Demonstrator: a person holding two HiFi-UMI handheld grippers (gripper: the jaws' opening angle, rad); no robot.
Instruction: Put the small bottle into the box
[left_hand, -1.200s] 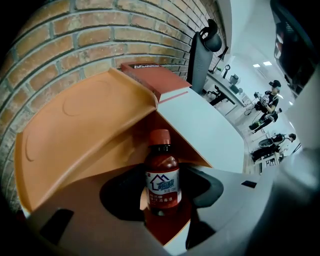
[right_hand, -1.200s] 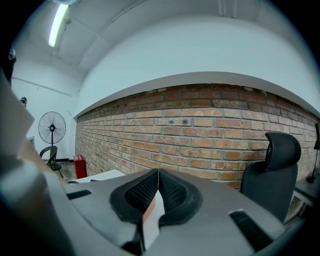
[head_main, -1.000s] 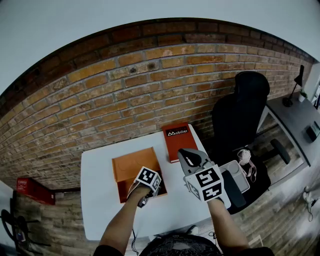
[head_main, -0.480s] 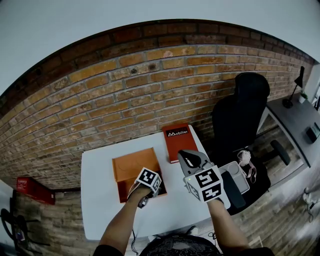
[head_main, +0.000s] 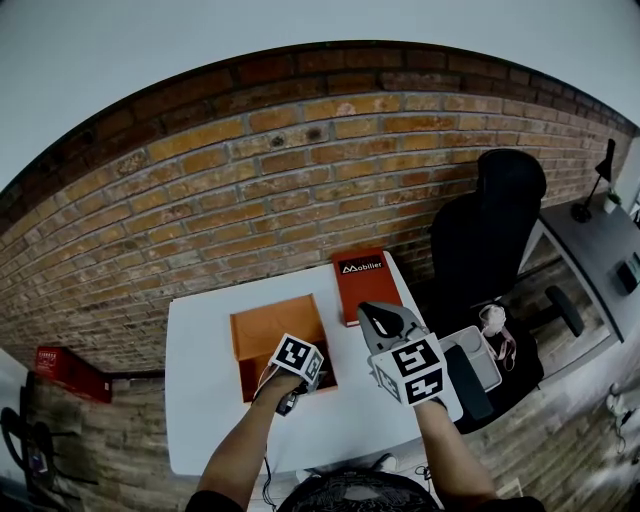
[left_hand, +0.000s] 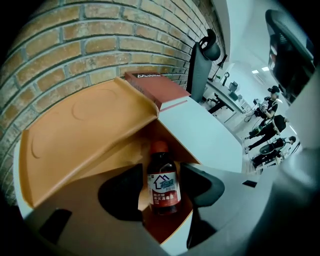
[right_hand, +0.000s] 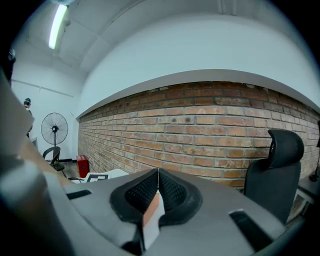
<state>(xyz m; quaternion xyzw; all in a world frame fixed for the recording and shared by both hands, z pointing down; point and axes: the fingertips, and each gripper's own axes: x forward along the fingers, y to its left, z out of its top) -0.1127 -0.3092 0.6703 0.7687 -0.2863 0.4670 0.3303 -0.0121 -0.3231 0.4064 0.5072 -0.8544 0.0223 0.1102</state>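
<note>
A small dark bottle (left_hand: 163, 182) with a red cap and a white label stands inside the open orange box (left_hand: 85, 130), in its near corner. My left gripper (left_hand: 161, 190) reaches into the box with the bottle between its jaws. The jaws are opening, and a thin gap shows on each side of the bottle. In the head view the box (head_main: 275, 325) lies on the white table (head_main: 200, 400), with the left gripper (head_main: 292, 380) at its near right corner. My right gripper (head_main: 378, 318) hovers right of the box, its jaws shut (right_hand: 158, 175) and empty.
A red case with white lettering (head_main: 362, 283) lies on the table behind the right gripper, against the brick wall. A black office chair (head_main: 490, 230) and a grey tray (head_main: 480, 355) stand right of the table. A red box (head_main: 65, 372) sits on the floor at left.
Both grippers keep their places over the table. Only the head view has shifted slightly.
</note>
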